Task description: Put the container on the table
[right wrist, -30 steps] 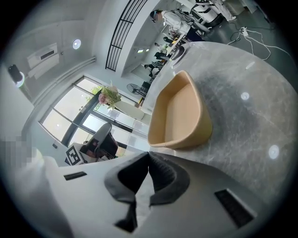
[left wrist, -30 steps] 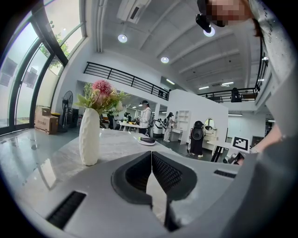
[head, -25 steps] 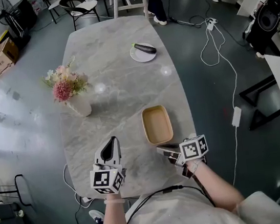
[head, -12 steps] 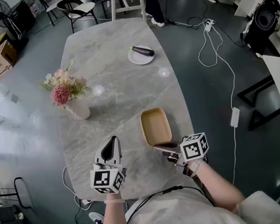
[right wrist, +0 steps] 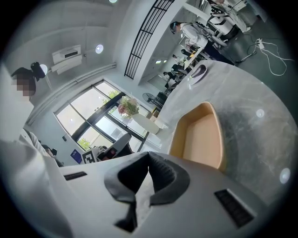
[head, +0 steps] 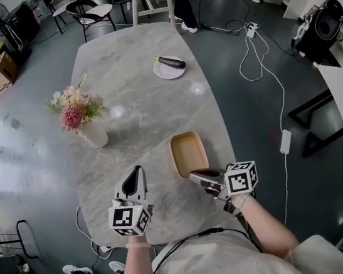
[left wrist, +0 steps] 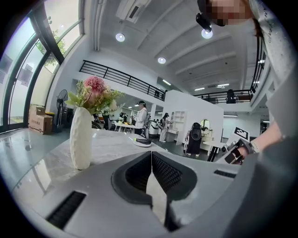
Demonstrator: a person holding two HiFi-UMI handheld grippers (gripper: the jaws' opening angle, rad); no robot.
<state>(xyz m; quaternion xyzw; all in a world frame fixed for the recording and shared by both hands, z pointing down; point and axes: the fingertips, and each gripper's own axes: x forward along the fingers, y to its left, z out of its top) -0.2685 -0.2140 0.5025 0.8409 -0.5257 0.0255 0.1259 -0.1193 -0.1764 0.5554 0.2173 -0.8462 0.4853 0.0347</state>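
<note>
The tan, shallow, rectangular container lies flat on the grey marble table, near its right front edge. My right gripper hovers just behind the container's near end, shut and holding nothing. In the right gripper view the container lies just beyond the closed jaws of the right gripper. My left gripper is over the table left of the container, also shut and empty. The left gripper view has the left gripper pointing toward the vase.
A white vase of pink flowers stands left of centre, also seen as the vase. A white plate with a dark eggplant sits at the far end. Cables and a power strip lie on the floor to the right.
My right gripper has risen a little and rolled slightly behind the container. The container stays flat on the table. The left gripper has kept still.
</note>
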